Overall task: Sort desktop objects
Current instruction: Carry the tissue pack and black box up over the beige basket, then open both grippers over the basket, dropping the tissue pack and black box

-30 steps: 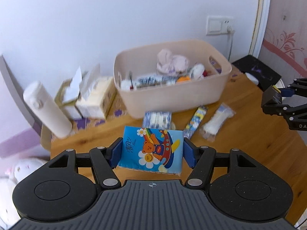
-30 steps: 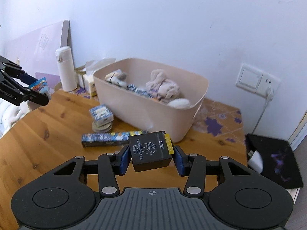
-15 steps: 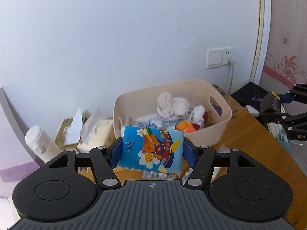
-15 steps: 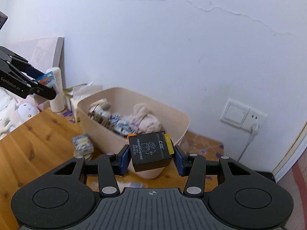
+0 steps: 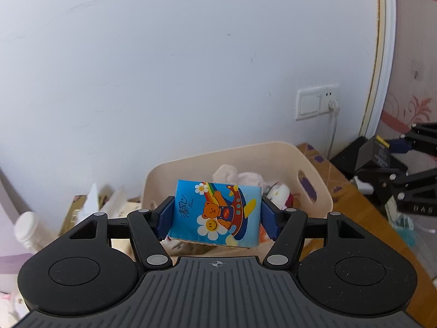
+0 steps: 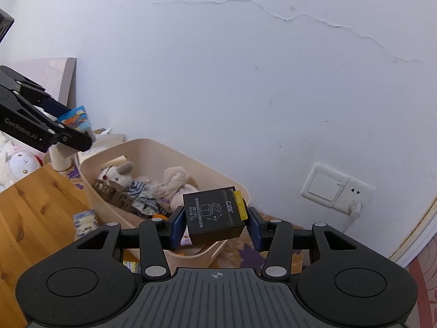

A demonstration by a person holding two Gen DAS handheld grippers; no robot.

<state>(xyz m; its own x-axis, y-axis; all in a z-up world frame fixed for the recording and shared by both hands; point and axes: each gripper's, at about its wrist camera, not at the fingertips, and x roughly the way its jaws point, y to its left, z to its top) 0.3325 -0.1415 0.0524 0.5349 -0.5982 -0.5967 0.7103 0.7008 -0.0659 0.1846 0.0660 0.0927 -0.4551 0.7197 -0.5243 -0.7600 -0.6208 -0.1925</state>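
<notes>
Holding both loads short of the beige plastic tub (image 5: 275, 154) ahead, your left tool (image 5: 215, 214) is clamped on the blue cartoon-bear tissue pack (image 5: 215, 213) and your right tool (image 6: 214, 222) on the small black carton (image 6: 214, 214); neither is dropped in yet, and a blue-patterned packet (image 6: 84, 222) waits on the wooden worktop (image 6: 32, 210).

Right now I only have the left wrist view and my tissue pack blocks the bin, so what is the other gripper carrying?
Observer: The right gripper is shut on a black box with a yellow strip marked OPEN along one edge.
Operator: Is it over the bin?
Observer: In the right wrist view the black box hangs in front of the beige bin, near its right end.
Operator: What lies in the bin's left end?
Observer: A white plush rabbit lies there, and a beige plush toy in the middle.
</notes>
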